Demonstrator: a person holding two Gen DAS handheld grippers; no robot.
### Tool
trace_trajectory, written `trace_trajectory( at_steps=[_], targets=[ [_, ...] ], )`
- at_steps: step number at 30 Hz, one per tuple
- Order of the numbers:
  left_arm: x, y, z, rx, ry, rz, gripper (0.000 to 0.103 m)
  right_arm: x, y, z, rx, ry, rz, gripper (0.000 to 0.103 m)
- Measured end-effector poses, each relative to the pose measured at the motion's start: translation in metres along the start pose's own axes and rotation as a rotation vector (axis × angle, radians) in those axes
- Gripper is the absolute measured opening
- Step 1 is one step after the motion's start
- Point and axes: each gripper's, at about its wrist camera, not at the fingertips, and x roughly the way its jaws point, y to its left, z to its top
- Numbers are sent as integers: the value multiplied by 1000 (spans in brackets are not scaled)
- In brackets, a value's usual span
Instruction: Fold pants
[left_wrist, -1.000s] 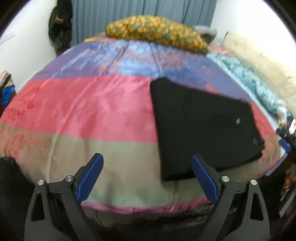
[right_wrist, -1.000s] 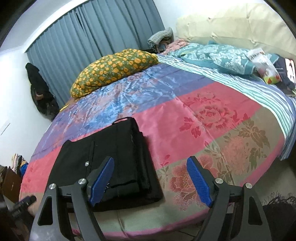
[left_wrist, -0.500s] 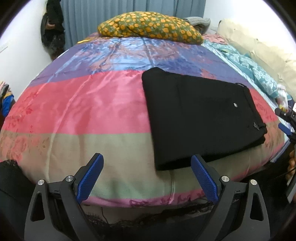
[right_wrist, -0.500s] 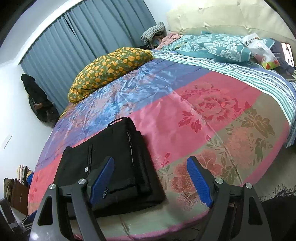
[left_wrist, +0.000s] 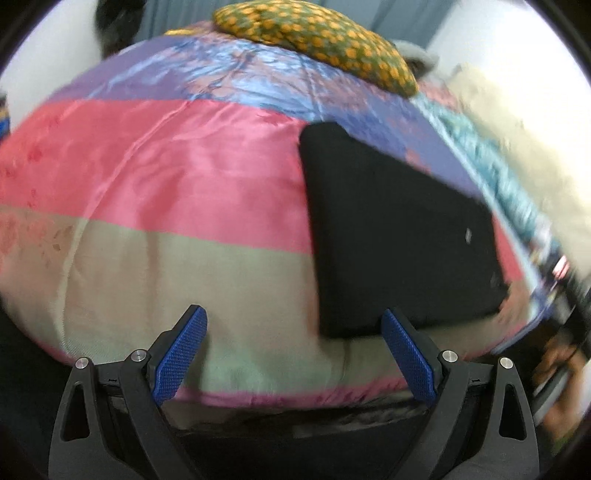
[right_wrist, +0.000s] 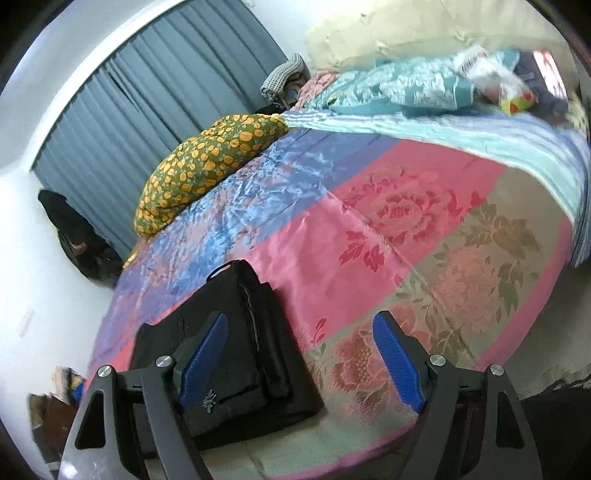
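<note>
The black pants (left_wrist: 399, 229) lie folded in a flat block on the shiny striped bedspread (left_wrist: 166, 177), near the edge of the bed. The left gripper (left_wrist: 293, 328) floats above the bed edge, spread wide, holding nothing. The right gripper (right_wrist: 301, 332) is spread wide too, above the pants (right_wrist: 243, 332). A yellow flowered pillow (right_wrist: 207, 162) sits far back.

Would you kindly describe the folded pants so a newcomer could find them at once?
Start at the striped satin bedspread covering the bed. Near its front edge, across the pink and beige stripes, lie the folded black fabric pants. They are the only flat, plain black rectangle on the patterned cover.
</note>
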Motion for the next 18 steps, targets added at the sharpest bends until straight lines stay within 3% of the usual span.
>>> trace_trajectory(
  at_steps=[4, 9, 12, 15, 16, 18],
  targets=[
    [12, 0, 32, 1, 52, -97, 96, 17, -5, 8, 20, 112, 143, 81],
    [46, -13, 60, 18, 167, -195, 96, 78, 3, 26, -87, 413, 287, 81],
    [73, -24, 60, 51, 225, -176, 95, 112, 11, 23, -160, 566, 292, 81],
    [83, -43, 53, 113, 238, -194, 94, 139, 17, 9, -206, 664, 264, 84],
    [86, -51, 51, 132, 245, -215, 90, 142, 21, 6, -222, 665, 277, 86],
    [90, -60, 49, 152, 236, -168, 59, 146, 36, -1, -283, 688, 332, 70]
  ],
)
